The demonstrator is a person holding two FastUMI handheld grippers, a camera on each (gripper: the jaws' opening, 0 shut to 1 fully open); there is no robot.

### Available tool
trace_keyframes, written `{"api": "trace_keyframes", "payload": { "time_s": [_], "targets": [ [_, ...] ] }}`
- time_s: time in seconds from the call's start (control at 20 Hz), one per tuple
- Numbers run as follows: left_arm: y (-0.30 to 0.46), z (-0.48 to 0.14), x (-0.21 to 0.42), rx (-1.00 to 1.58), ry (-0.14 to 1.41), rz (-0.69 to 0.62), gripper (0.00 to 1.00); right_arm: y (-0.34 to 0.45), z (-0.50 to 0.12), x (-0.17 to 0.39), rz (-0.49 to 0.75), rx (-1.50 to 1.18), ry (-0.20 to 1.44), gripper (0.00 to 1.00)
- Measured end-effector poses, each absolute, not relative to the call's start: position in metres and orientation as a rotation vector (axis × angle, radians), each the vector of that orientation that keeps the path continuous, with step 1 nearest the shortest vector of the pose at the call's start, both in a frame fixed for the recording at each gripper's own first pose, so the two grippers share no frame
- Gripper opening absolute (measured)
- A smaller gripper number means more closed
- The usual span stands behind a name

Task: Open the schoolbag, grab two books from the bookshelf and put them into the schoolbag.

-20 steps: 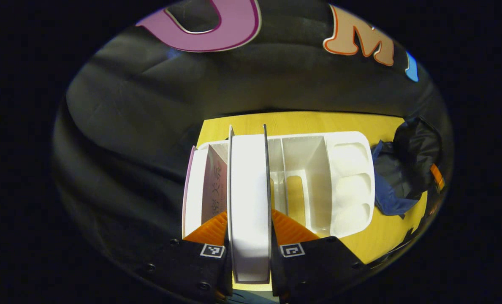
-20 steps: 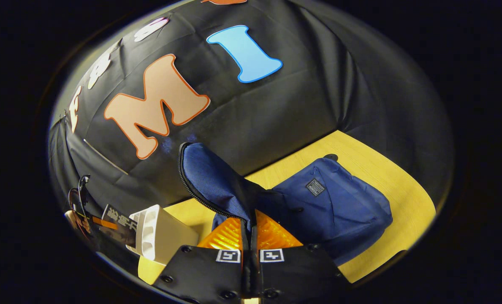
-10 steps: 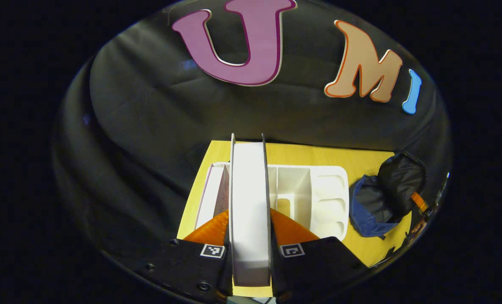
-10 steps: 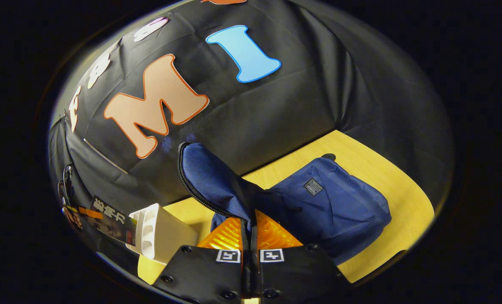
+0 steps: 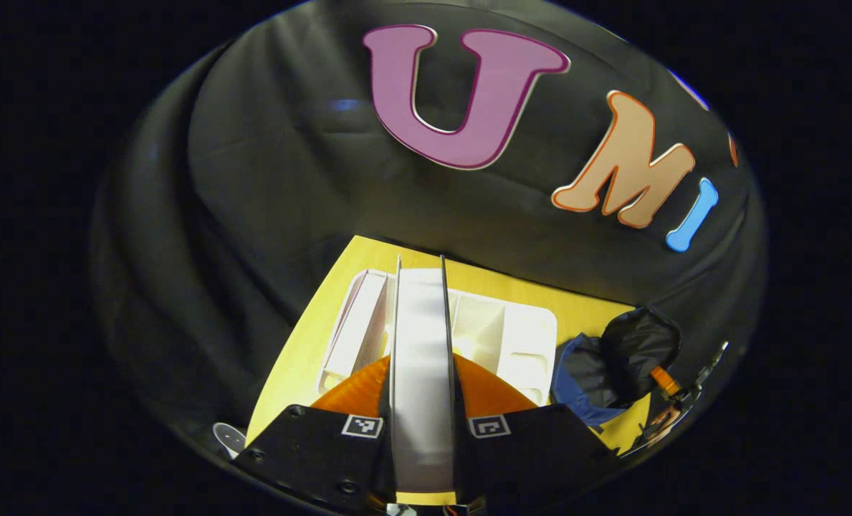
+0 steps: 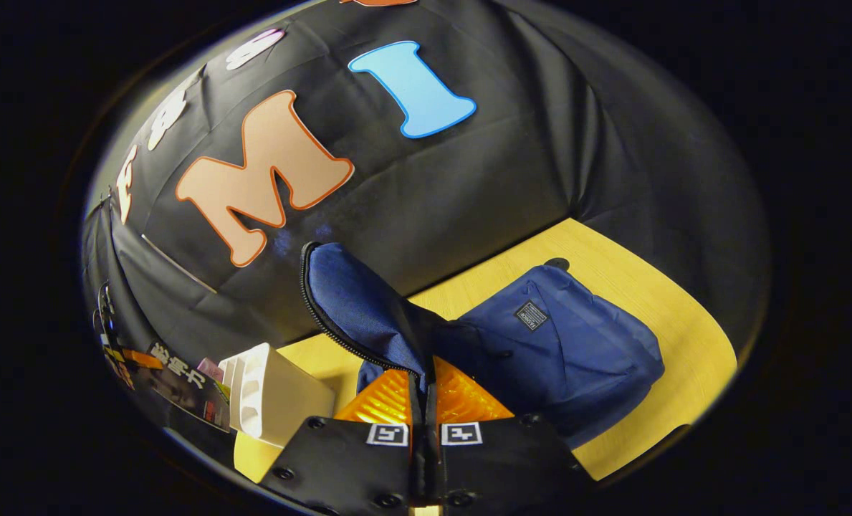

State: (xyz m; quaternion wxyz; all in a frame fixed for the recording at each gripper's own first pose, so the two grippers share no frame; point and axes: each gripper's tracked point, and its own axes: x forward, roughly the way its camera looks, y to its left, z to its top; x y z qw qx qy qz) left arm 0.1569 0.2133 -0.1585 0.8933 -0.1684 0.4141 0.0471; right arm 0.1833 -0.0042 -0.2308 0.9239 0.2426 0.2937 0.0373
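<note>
A: Left gripper view: the left hand-held gripper (image 5: 422,423) has both fingers pressed on a book (image 5: 420,358), page edges facing the camera, held at lower centre above the white bookshelf (image 5: 497,337). A second book (image 5: 357,333) stands in the shelf's left slot.

B: And the schoolbag (image 5: 612,365)?

A: Lower right of that frame, on the yellow surface (image 5: 289,365), just beside the shelf. In the right gripper view the right hand-held gripper (image 6: 423,401) is nipped shut on the bag's flap (image 6: 357,308), holding it up at centre frame; the bag's body (image 6: 569,351) lies to the right.

B: What might go wrong?

A: I'd guess the book could catch the zipper edge (image 6: 325,322) if it swings across too low, since the mouth looks narrow. If the flap slips from that thin pinch, the opening would close. The book is gripped at one end, so it might pivot between the pads.
</note>
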Motion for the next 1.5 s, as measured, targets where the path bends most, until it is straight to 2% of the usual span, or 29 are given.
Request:
{"api": "trace_keyframes", "payload": {
  "time_s": [0.3,0.85,1.25,1.5],
  "targets": [
    [0.214,-0.141,0.141,-0.551,0.786,0.077,0.29,-0.004,-0.233,0.182,0.078,0.486,0.610,0.03],
    [0.153,-0.129,0.157,-0.894,0.683,-0.071,0.29,-0.006,-0.232,0.182,0.073,0.483,0.616,0.03],
    [0.102,-0.137,0.181,-0.962,0.681,-0.129,0.29,-0.006,-0.231,0.182,0.074,0.498,0.611,0.03],
    [0.054,-0.165,0.202,-0.963,0.742,-0.146,0.29,-0.006,-0.231,0.182,0.072,0.509,0.607,0.02]
  ]
}}
